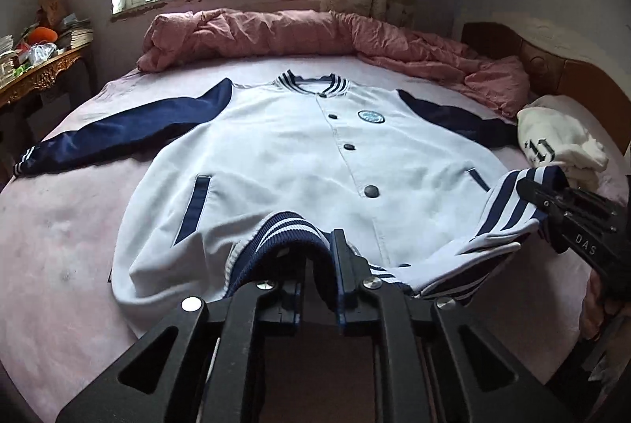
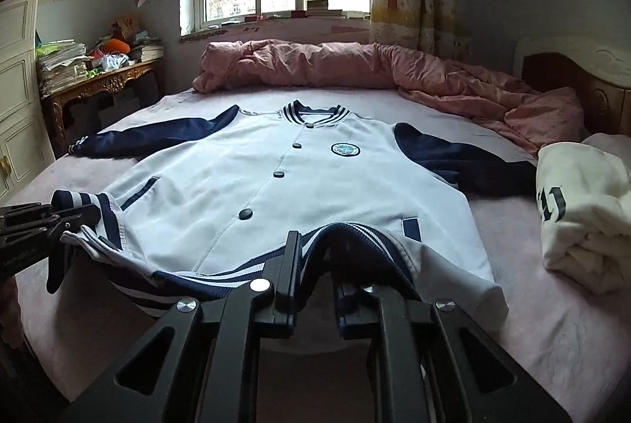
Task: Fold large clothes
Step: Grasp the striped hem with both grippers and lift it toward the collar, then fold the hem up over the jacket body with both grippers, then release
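A white baseball jacket with navy sleeves and striped ribbing lies face up on the pink bed, collar toward the window; it also shows in the right wrist view. My left gripper is shut on the striped hem near the jacket's left bottom corner and lifts it slightly. My right gripper is shut on the striped hem near the right bottom corner. Each gripper shows in the other's view, the right one at the right edge and the left one at the left edge.
A rumpled pink duvet lies along the far side of the bed under the window. A folded cream garment sits on the bed at the right. A cluttered gilt side table stands left. A wooden headboard is at right.
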Demonstrator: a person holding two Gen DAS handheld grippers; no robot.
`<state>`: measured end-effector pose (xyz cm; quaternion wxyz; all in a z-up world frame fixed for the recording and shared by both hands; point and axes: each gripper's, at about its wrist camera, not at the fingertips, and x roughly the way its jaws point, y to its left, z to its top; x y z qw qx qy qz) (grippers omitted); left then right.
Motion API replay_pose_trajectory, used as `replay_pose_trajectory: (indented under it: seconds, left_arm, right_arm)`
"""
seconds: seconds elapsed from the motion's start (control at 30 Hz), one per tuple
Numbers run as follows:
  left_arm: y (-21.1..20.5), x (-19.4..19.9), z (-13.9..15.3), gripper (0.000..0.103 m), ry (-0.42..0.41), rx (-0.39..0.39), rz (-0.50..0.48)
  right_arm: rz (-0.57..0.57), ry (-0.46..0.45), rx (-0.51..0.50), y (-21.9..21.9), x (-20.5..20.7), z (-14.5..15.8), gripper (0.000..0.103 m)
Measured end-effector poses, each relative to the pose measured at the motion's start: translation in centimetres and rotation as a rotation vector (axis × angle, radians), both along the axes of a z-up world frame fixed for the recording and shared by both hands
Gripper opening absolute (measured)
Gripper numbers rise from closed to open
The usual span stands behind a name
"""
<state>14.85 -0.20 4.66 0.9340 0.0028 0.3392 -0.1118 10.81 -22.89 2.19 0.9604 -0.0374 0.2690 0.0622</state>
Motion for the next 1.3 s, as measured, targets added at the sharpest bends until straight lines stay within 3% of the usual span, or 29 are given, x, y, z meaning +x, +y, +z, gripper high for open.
replay_pose_trajectory:
  seconds: [0.1, 0.23, 0.37, 0.47, 0.57, 0.63, 0.73, 0.87, 0.9, 0.93, 1.0, 1.07, 1.13, 1.2, 1.3]
  left_arm:
    - [-0.1, 2.7, -2.2, 0.012, 0.073, 0.000, 0.025]
    - [-1.1, 4.2, -5.1, 0.013, 0.065, 0.063, 0.005]
    - [-1.7, 4.1, -5.0, 0.014, 0.034, 0.090, -0.051]
    - [-1.5, 2.9, -4.6, 0.020, 0.011, 0.109, -0.084]
    - [-1.3, 0.3, -3.4, 0.035, -0.050, 0.125, -0.111]
    - [-1.2, -1.1, -2.2, 0.056, -0.100, 0.115, -0.114]
    - [-0.8, -1.4, -1.6, 0.063, -0.114, 0.089, -0.121]
    - [-0.5, -0.5, -1.6, 0.065, -0.104, 0.103, -0.119]
    - [-0.2, -0.2, -1.4, 0.070, -0.111, 0.108, -0.091]
    - [0.0, 0.3, -1.2, 0.087, -0.123, 0.127, -0.042]
    - [0.9, 1.7, -1.0, 0.099, -0.189, 0.208, 0.092]
    - [2.1, 3.3, -1.2, 0.098, -0.178, 0.247, 0.116]
    - [3.7, 3.5, -0.9, 0.090, -0.139, 0.187, 0.096]
    - [5.0, 2.5, -0.3, 0.090, -0.138, 0.125, 0.088]
    - [6.1, 0.4, 1.0, 0.096, -0.177, 0.094, 0.082]
  right_arm:
    - [-0.001, 0.024, 0.016, -0.2, 3.3, -1.5, 0.015]
    - [0.008, 0.092, -0.011, 0.3, 5.8, -4.6, 0.015]
    - [0.025, 0.124, 0.044, -0.4, 6.6, -5.1, 0.015]
    - [0.049, 0.116, 0.050, -0.5, 6.1, -5.2, 0.019]
    - [0.063, 0.095, 0.007, -0.3, 4.8, -4.9, 0.026]
    - [0.075, 0.071, -0.024, -0.1, 3.8, -4.5, 0.040]
    - [0.093, 0.030, -0.029, -0.2, 2.5, -3.8, 0.064]
    - [0.086, -0.017, -0.059, -0.8, 2.2, -3.1, 0.065]
    - [0.063, -0.047, -0.088, -0.9, 2.3, -2.8, 0.066]
    - [0.014, -0.078, -0.128, -1.2, 2.7, -2.6, 0.070]
    - [-0.085, -0.093, -0.167, -2.2, 4.1, -2.3, 0.079]
    - [-0.105, -0.016, -0.096, -4.2, 5.9, -2.3, 0.079]
    - [-0.105, 0.021, -0.014, -6.1, 6.3, -2.1, 0.079]
    - [-0.108, 0.008, 0.024, -7.2, 5.5, -1.6, 0.079]
    - [-0.088, -0.033, 0.023, -8.1, 4.0, -0.8, 0.079]
